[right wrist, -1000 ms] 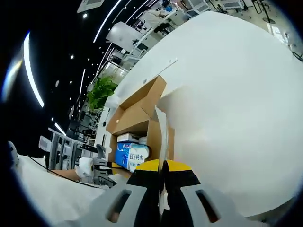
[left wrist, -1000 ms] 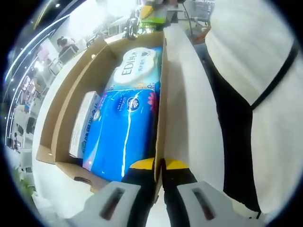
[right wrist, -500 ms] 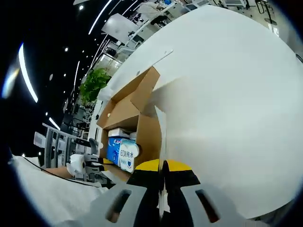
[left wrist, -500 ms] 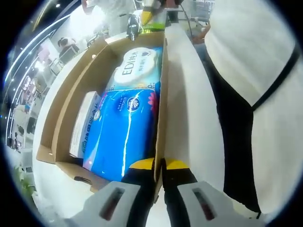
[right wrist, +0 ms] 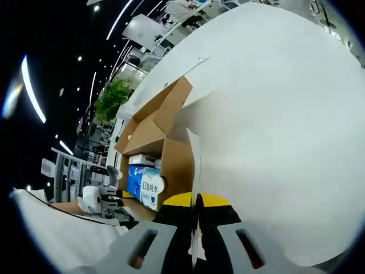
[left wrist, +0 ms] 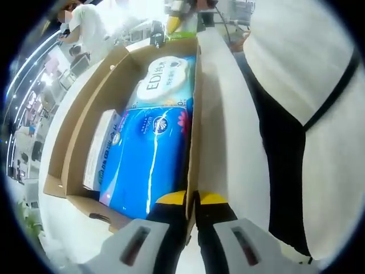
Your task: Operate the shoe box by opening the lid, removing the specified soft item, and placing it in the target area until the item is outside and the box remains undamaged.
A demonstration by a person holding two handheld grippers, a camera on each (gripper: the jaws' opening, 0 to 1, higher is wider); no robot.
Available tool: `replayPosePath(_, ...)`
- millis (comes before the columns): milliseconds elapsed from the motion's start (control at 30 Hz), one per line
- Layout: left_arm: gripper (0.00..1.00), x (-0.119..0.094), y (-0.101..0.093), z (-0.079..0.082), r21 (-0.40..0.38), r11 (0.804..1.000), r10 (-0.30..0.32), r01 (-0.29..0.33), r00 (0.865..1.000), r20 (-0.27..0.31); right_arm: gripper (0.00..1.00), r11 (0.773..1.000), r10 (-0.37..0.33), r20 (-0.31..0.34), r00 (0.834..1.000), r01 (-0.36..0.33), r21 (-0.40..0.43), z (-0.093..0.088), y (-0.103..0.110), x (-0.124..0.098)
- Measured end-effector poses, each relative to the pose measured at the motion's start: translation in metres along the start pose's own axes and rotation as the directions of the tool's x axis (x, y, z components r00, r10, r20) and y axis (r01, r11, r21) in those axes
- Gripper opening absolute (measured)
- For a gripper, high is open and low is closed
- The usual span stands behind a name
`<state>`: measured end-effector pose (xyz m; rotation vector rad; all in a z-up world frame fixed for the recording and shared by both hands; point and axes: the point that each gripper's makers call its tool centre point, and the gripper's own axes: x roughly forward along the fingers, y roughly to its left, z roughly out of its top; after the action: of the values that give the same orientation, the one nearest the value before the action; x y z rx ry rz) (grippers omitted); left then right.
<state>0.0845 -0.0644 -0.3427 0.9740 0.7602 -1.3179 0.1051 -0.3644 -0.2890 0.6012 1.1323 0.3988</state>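
Little has moved in the last second: left tool and right tool both stay clamped on the white lid flap of the open brown cardboard shoe box on the white bench, blue soft tissue pack lying inside.

A person in white now stands at the upper left of the left gripper view, beyond the box's far end, having crossed leftwards.
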Motion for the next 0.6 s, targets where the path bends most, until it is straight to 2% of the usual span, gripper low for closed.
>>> replayPosePath(167, 0.05, 0.001, 0.000, -0.001, -0.001, 1.000, 0.001, -0.001, 1.000, 0.000, 0.00, 1.000, -0.006, -0.003, 1.000, 0.006, 0.015, -0.001, -0.003, 0.005)
replayPosePath(233, 0.05, 0.001, 0.000, -0.001, -0.002, 1.000, 0.000, 0.000, 1.000, 0.000, 0.01, 0.997, -0.053, -0.025, 0.998, 0.052, -0.058, -0.003, -0.011, 0.004)
replayPosePath(267, 0.05, 0.001, 0.000, -0.001, -0.002, 1.000, 0.001, -0.001, 1.000, 0.000, 0.01, 0.996, -0.053, -0.029, 0.998, 0.051, -0.076, -0.003, -0.010, 0.005)
replayPosePath(400, 0.05, 0.001, 0.001, -0.001, -0.002, 1.000, 0.001, -0.001, 1.000, 0.000, 0.01, 0.998, -0.028, -0.035, 0.999, 0.026, -0.056, 0.001, -0.019, 0.004)
replayPosePath(600, 0.05, 0.000, 0.002, 0.000, -0.002, 1.000, -0.001, 0.001, 1.000, 0.000, 0.02, 0.997, -0.058, -0.033, 0.998, 0.056, -0.060, 0.006, -0.031, 0.007)
